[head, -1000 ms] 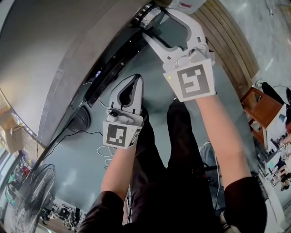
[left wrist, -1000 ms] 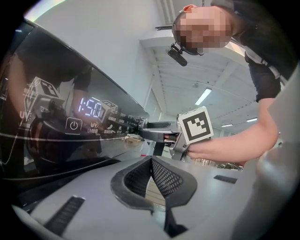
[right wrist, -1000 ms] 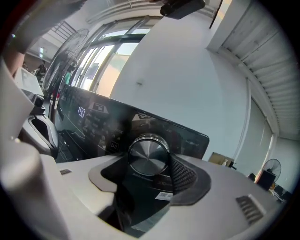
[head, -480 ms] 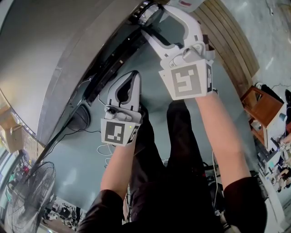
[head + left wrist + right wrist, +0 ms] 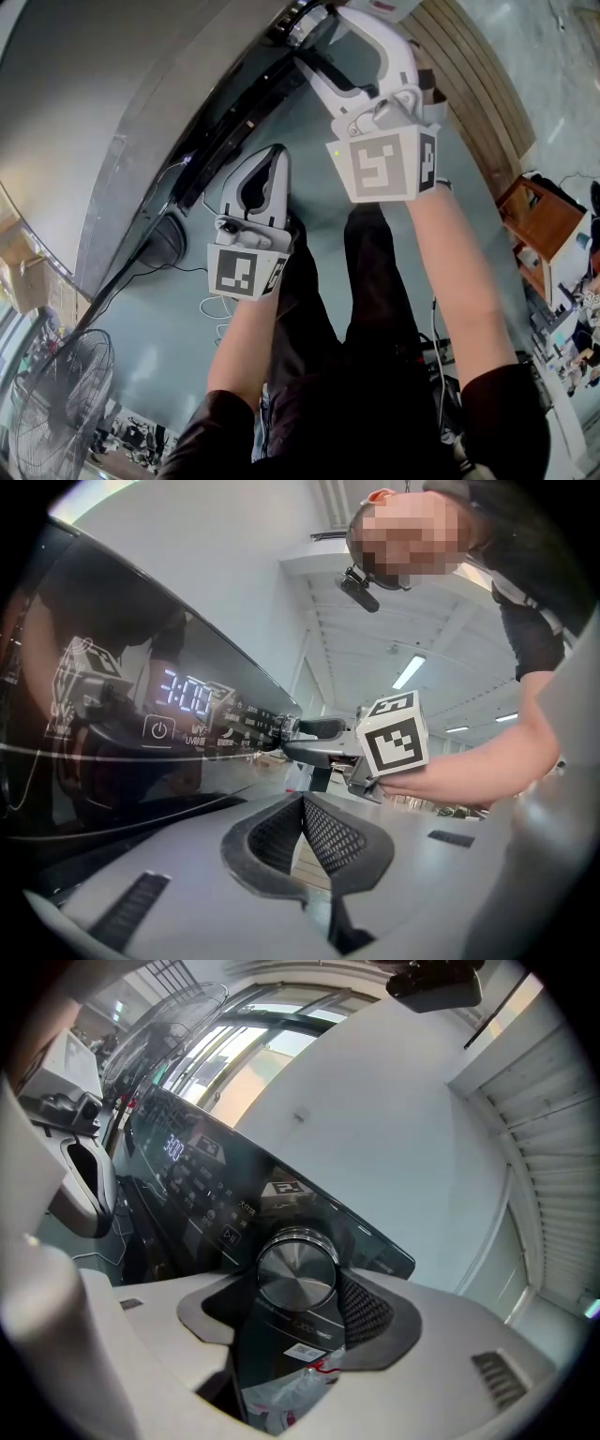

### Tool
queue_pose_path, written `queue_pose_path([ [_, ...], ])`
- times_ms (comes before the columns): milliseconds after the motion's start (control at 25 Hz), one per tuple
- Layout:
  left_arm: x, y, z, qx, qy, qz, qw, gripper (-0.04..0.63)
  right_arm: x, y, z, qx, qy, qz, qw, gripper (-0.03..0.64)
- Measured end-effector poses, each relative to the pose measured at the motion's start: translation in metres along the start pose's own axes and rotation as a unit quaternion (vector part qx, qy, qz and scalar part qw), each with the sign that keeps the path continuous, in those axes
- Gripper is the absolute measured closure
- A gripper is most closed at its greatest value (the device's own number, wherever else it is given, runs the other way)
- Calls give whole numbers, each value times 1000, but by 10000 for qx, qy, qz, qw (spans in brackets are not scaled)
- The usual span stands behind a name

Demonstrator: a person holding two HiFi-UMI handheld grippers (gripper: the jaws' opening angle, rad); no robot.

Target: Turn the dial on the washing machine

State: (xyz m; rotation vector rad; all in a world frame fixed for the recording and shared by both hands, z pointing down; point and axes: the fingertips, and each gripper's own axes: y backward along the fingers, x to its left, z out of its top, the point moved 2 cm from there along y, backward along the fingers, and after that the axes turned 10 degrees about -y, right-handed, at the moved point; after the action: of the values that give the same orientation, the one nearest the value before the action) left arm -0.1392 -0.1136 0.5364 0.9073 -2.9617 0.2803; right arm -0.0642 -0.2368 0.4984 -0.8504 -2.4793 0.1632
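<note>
- Since a second ago, my right gripper (image 5: 298, 1299) has crept a touch up and left along the washer's (image 5: 84, 103) front edge, and its marker cube (image 5: 380, 166) has swung round a little. My left gripper (image 5: 275, 161) has slid slightly left and now hangs level.
- The dial (image 5: 296, 1272), a brushed silver knob, sits at the far right end of the dark glossy panel (image 5: 202, 1180). In the head view it shows near the top edge, just past the right jaws' tips.
- I see the right jaws closed on the dial. The mesh pad (image 5: 367, 1305) presses its right rim and the other pad (image 5: 217, 1303) hugs its left side, so the knob fills the gap between them.
- My left gripper has its jaws together, the two mesh pads (image 5: 328, 834) meeting along a seam with nothing between them.
- It hangs below the panel, well apart from the dial and out over the floor, not touching the washer.
- The left gripper view looks along the panel: the display (image 5: 185, 693) reads 3:00 with a power icon (image 5: 158, 729) just under it.
- That view also shows the right gripper further along, reaching in to the panel.
- A fan (image 5: 56, 398) stands on the floor at lower left.
- Cables (image 5: 217, 309) lie on the floor near my legs.
</note>
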Motion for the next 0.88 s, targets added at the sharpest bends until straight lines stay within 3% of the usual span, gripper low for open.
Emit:
queue_pose_path([
  [880, 3, -1, -2, 17, -42, 114, 9999, 580, 3, -1, -3, -77, 1345, -8, 9909, 341],
])
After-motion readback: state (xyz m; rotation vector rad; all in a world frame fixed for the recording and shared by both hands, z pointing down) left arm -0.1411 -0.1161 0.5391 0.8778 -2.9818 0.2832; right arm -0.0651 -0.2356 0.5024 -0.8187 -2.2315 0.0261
